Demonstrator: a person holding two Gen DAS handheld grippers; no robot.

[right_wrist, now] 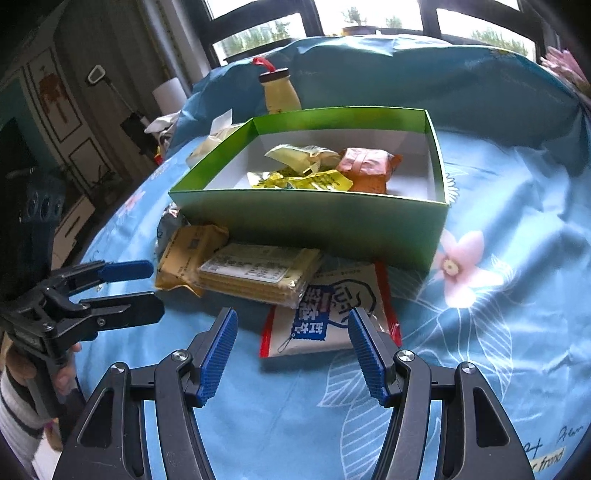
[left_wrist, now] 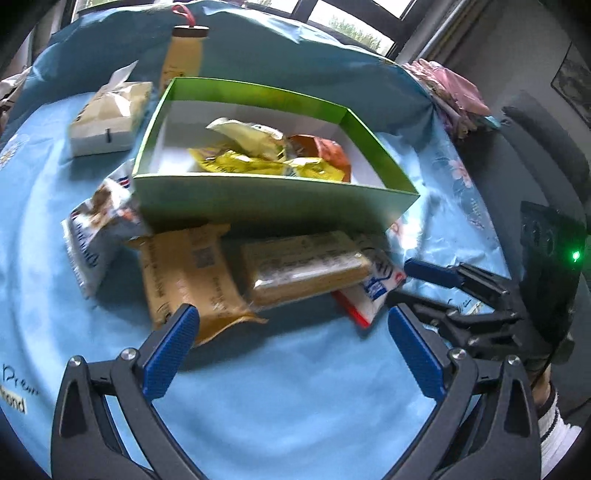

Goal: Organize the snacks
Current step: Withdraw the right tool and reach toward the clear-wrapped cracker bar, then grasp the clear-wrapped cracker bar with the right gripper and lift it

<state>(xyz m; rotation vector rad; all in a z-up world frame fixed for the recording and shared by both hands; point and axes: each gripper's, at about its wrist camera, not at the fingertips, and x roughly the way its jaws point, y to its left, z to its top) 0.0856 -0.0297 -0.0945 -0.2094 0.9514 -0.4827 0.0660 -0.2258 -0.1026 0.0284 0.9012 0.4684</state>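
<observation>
We saw a surface under a blue floral cloth (right_wrist: 498, 369), windows (right_wrist: 369, 14) behind. The green box (right_wrist: 314, 225) held yellow packets (right_wrist: 303, 181) and an orange packet (right_wrist: 369, 168). Cracker packs (right_wrist: 258, 273) lay before it. Both the left tool (left_wrist: 291, 343) and the right tool (right_wrist: 291, 350) stood spread, empty.

The blue cloth (right_wrist: 498, 369) reads "frond"; packet labels stay illegible.

Both handheld grippers share one build: the left gripper (left_wrist: 291, 332) and right gripper (right_wrist: 291, 332) have matte black skeletal arms with triangular cut-outs, round silver screws at the pivots, and blue ribbed pads (right_wrist: 218, 358). The right unit's black housing carries a green light (left_wrist: 575, 254). The person's sleeve (left_wrist: 554, 424) is white with dark stripes.
</observation>
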